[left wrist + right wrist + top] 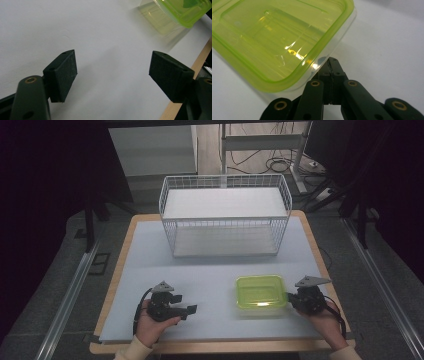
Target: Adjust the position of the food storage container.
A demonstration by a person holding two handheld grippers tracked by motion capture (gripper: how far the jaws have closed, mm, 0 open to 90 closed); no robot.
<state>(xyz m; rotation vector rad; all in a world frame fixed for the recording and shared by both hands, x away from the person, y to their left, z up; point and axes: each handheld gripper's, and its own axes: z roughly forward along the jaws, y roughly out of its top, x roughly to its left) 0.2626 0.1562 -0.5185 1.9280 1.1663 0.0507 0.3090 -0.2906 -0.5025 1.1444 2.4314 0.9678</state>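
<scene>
Right gripper point(329, 67), jaws pressed together with nothing between them, touches the right wall of the green-lidded container point(260, 291) at the table's point(210, 265) near right; pushing it risks skidding or tipping it.

ahead of you, at the far end of the surface point(150, 270), stands a white wire basket point(225, 215) with a pale flat bottom, set squarely and upright on the light grey mat that covers nearly all of the top, a strip of wooden edge showing around it. beyond the surface you see a grey floor point(60, 270) with metal rails point(70, 295) running down both sides. farther back, cables point(272, 162) lie tangled around the foot of a white frame point(260, 142).
</scene>
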